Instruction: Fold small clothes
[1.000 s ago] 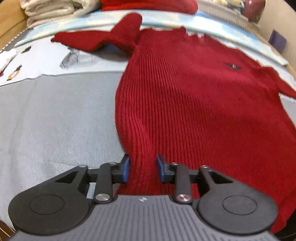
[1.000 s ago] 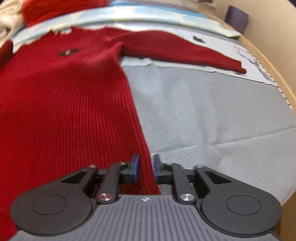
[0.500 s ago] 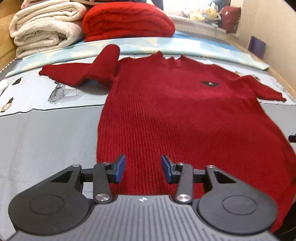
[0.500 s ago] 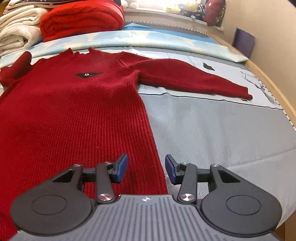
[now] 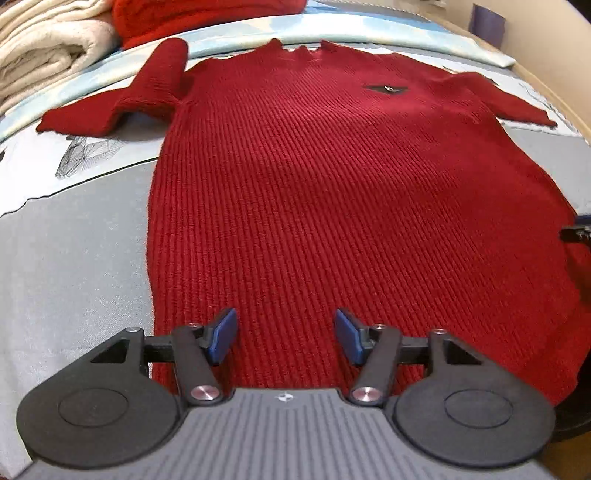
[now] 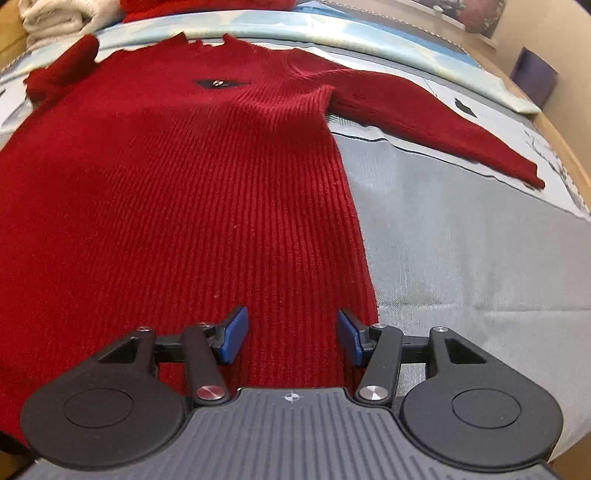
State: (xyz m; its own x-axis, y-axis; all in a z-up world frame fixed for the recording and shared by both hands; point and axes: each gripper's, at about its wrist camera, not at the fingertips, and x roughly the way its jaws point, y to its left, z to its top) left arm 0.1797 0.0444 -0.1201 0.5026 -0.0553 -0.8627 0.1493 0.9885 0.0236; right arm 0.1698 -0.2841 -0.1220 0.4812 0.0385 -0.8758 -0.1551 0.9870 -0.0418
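A red ribbed knit sweater lies flat, front up, on a grey bed cover, collar at the far end. It also shows in the right wrist view. Its left sleeve is bent and bunched. Its right sleeve lies stretched out to the right. My left gripper is open and empty above the hem near the sweater's left edge. My right gripper is open and empty above the hem near the right edge. The right gripper's tip shows at the edge of the left wrist view.
Folded white blankets and a folded red blanket are stacked at the far left. A light blue printed sheet runs behind the collar. The wooden bed edge and a wall lie to the right.
Both grippers let go of the sweater hem and opened wide. Both moved in over the sweater body. The sweater now lies flatter.
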